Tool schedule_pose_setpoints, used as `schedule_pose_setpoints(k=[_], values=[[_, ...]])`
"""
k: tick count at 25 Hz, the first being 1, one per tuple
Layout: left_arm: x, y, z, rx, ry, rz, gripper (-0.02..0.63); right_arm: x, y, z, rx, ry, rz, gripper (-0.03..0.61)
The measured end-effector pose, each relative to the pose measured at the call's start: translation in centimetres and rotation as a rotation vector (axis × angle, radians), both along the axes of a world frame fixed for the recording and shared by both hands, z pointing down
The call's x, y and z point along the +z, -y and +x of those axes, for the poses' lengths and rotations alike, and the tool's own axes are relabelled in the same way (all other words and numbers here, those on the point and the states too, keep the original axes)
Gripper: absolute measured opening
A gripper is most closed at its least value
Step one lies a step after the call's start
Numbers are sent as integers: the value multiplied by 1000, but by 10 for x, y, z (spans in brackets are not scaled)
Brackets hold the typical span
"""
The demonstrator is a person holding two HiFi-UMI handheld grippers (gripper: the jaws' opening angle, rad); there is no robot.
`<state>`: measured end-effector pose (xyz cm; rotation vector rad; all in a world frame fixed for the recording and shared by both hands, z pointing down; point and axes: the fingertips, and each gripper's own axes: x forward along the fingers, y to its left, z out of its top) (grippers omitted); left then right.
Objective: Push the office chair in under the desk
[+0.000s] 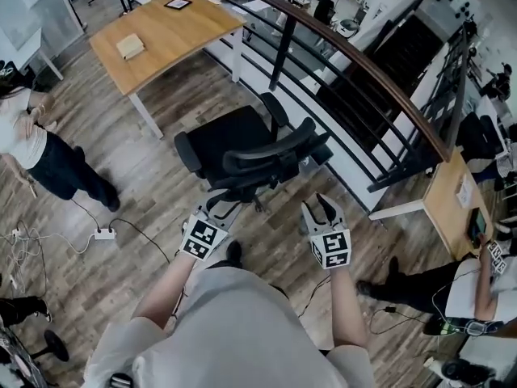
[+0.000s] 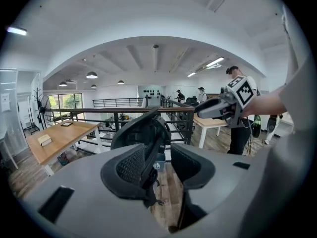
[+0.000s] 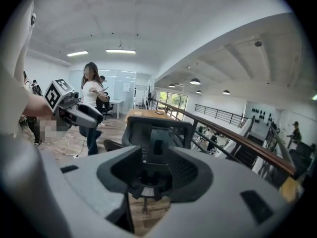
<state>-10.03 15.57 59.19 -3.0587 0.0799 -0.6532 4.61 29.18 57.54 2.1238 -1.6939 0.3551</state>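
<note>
- Both my forearms reach fwd, roughly parallel. Wrists tip a bit down and the marker cubes face up at me.
- L gripper: jaws apart at a mid gap, nothing pinched. Tips sit just below the lower edge of the backrest in the head view; can't tell if they touch. In the left gripper view the backrest shows edge-on thru the gap.
- R gripper: same mid gap, nothing btwn the pads. Tips are near the backrest's R end but apart from it. The right gripper view looks square at the backrest, w/ the chair's stem and base seen thru the gap.
- Office chair: black, directly ahead of both grippers. Backrest is toward me, seat and armrests toward the desk.
- Desk: light wood top, white legs, beyond the chair and up-L in the head view. The chair stands well apart from it w/ bare wood floor btwn; the seat is not under the top.
- On the desk: a tan flat block toward the L side and a dark framed flat thing near the far edge.
- A dark railing runs past the chair's R side and on behind the desk.
- Far L: a person in a white top stands, w/ a white power strip on the floor nearby.
</note>
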Motion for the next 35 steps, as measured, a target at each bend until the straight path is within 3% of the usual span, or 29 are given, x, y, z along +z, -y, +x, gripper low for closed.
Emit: schedule_pose_setpoints(k=[6,14,24,29,35], values=[[25,12,26,81,75,17,161,16,21,38,1,-23,-68,154],[50,15,52,120,164,-3,161,33,42,76,-58,-55,-163,155],[85,19,87,102,297,-23,161,66,75,120,-256,-73,-267,155],[103,14,96,117,395,78,172,85,91,131,-454,-213,-388,193],[121,18,99,63,521,240,172,112,106,133,-683,-345,-483,196]])
